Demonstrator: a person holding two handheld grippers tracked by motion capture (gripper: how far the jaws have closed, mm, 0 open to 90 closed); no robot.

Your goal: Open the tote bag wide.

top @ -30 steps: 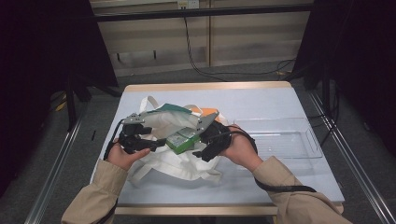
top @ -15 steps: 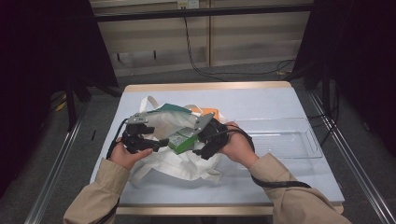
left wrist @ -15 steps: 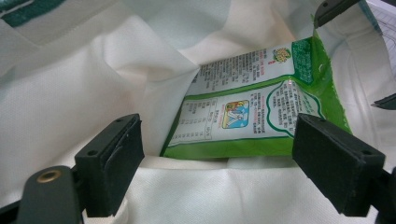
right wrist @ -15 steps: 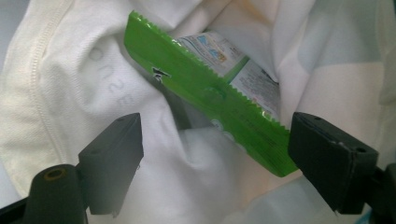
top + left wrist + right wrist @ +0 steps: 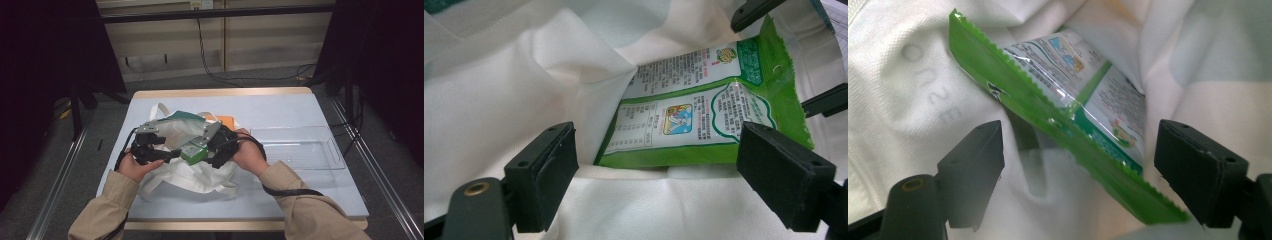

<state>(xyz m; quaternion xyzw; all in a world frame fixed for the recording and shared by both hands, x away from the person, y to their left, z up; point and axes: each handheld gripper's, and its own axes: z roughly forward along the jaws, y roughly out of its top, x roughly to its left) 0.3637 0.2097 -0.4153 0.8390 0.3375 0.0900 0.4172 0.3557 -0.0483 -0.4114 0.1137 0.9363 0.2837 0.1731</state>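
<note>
white bag (image 5: 187, 175) holds green packet (image 5: 193, 150) lengthwise, sealed edge outward.

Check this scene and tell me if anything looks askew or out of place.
The green snack packet sticks halfway out of the white bag, tilted, its crimped edge poking past the opening. The tray beside the bag holds nothing. No spill or damage shows.

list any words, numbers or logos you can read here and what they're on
Green snack packet: its back carries blocks of small print, a table and a small picture, all too small and blurred to read.
White cloth bag: faint grey characters show on the fabric, roughly "20" and "0", too faint to be sure.
Nothing else readable.
</note>
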